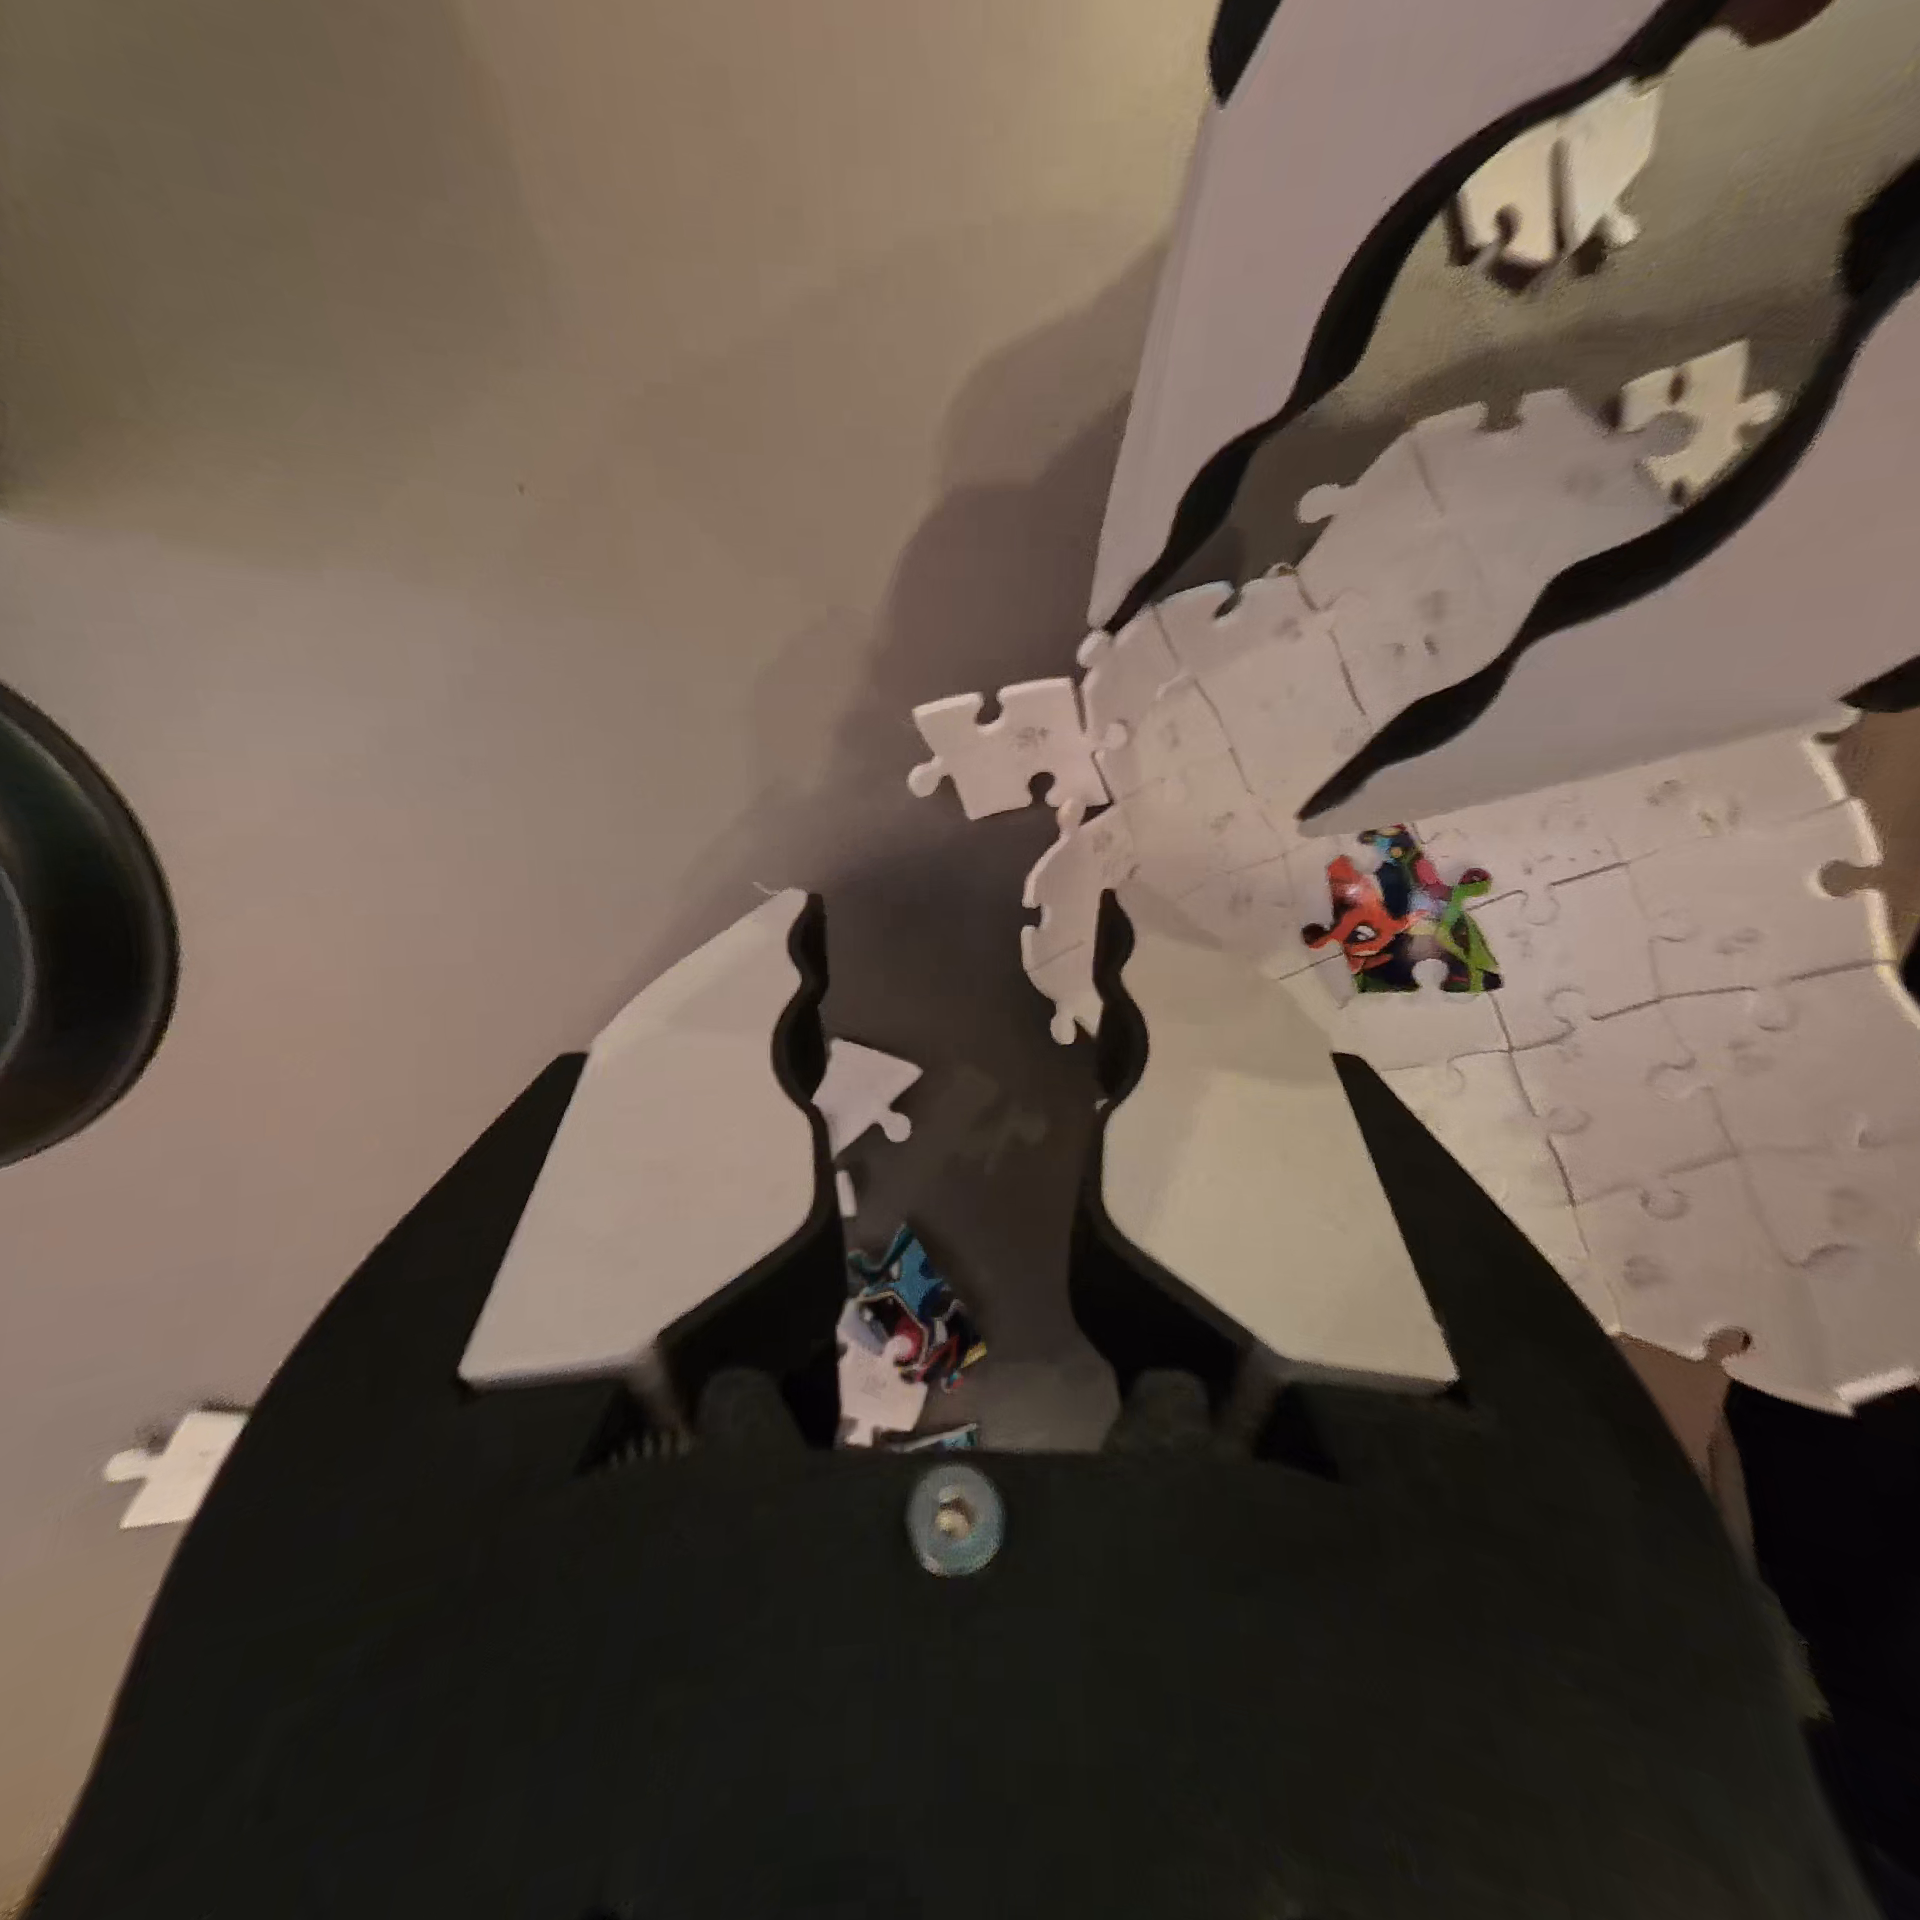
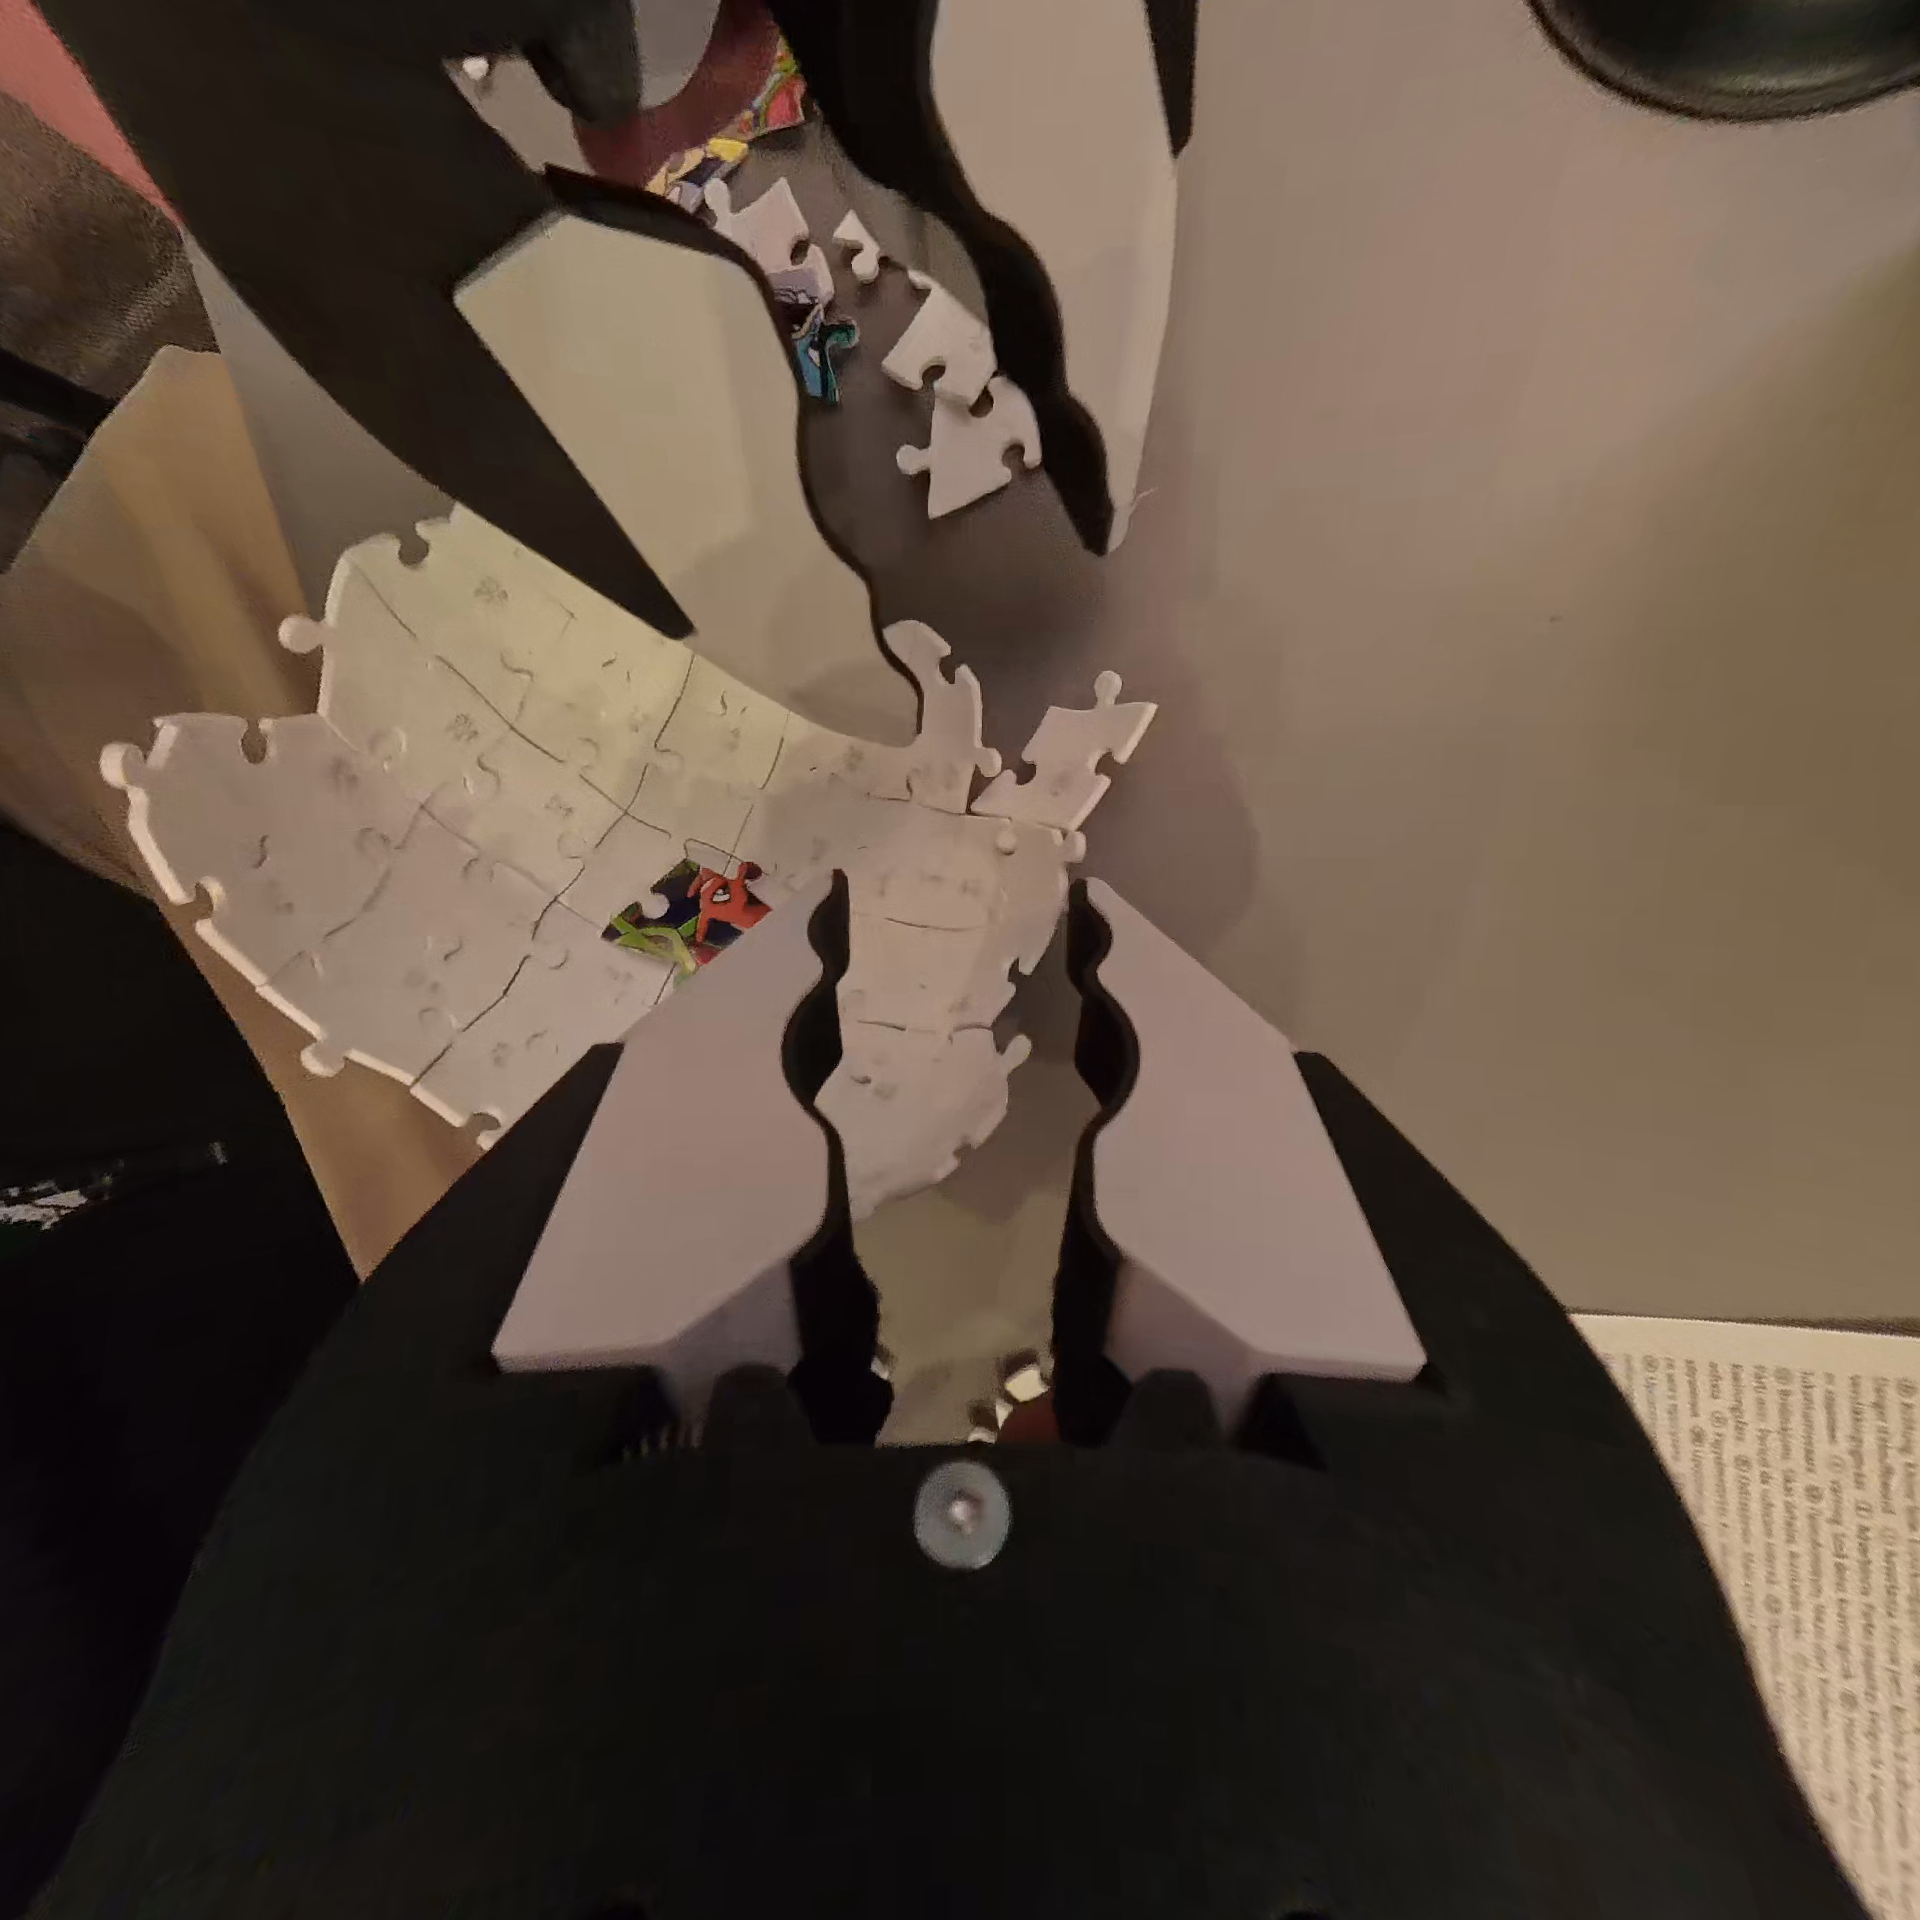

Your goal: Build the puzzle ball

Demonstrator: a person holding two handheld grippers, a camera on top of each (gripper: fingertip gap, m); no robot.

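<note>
We see one curved white sheet of joined puzzle pieces [image 2: 499, 852], printed side down on the grey table [image 2: 1507, 727], stretching away leftward. Our left gripper [image 1: 956, 935] and right gripper [image 2: 956, 914] both gape, empty; two loose white pieces [image 2: 966, 416] lie beyond.

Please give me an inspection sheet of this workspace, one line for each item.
Surface: grey table, in dim light.
Job's things: curved assembled puzzle section, white side up, with one gap showing colour; one white piece at its edge.
Clutter: loose pieces, white and coloured; printed sheet at the right.
Grippers: left claw open, over the section's edge; right claw open, above the section.
Cables: nothing seen.
Surroundings: dark round object at the table's side.
</note>
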